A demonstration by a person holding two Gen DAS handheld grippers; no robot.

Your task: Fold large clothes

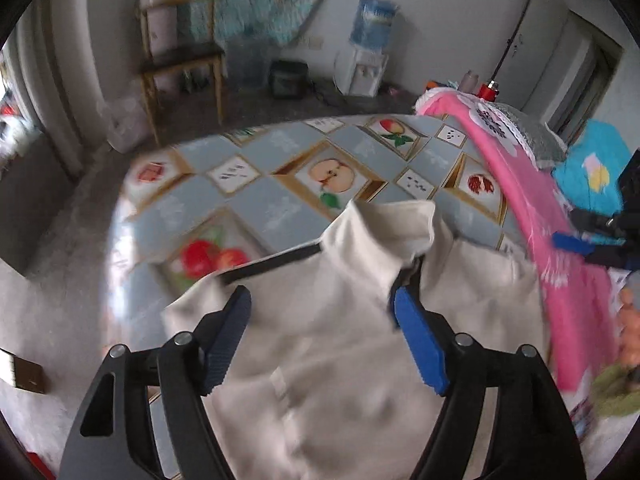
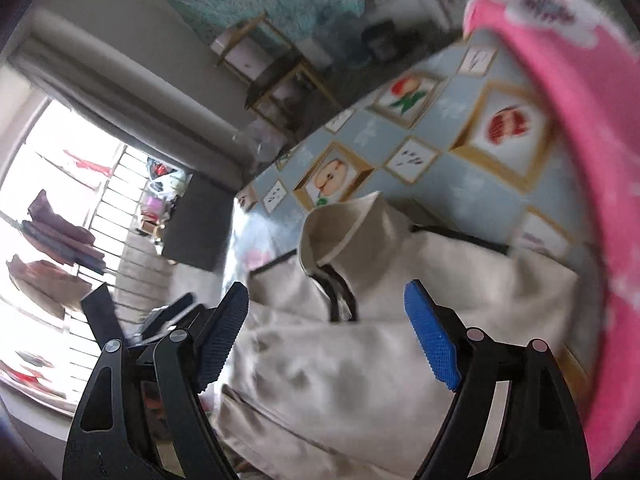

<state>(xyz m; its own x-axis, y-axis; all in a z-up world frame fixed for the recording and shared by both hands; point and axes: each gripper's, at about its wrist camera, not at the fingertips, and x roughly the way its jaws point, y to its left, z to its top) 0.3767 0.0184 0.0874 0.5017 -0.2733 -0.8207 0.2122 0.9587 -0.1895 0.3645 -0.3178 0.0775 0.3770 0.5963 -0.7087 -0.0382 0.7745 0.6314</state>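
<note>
Left wrist: cream jacket point(image 1: 340, 340) is being left on desk point(image 1: 280, 208), left gripper point(image 1: 320, 344) and right gripper point(image 2: 328, 344) spread, empty; regrasp judged next

Jacket point(image 1: 328, 360): matt cream cloth, soft, creased; worktop point(image 1: 256, 200): glossy wipe-clean cover, fruit print, glare at its edge; pink cloth point(image 1: 560, 264): fuzzy, matt; left gripper point(image 1: 320, 344): matt black plastic, ribbed blue pads point(image 1: 420, 352), bright metal pins; chair point(image 1: 180, 60): wood.
</note>
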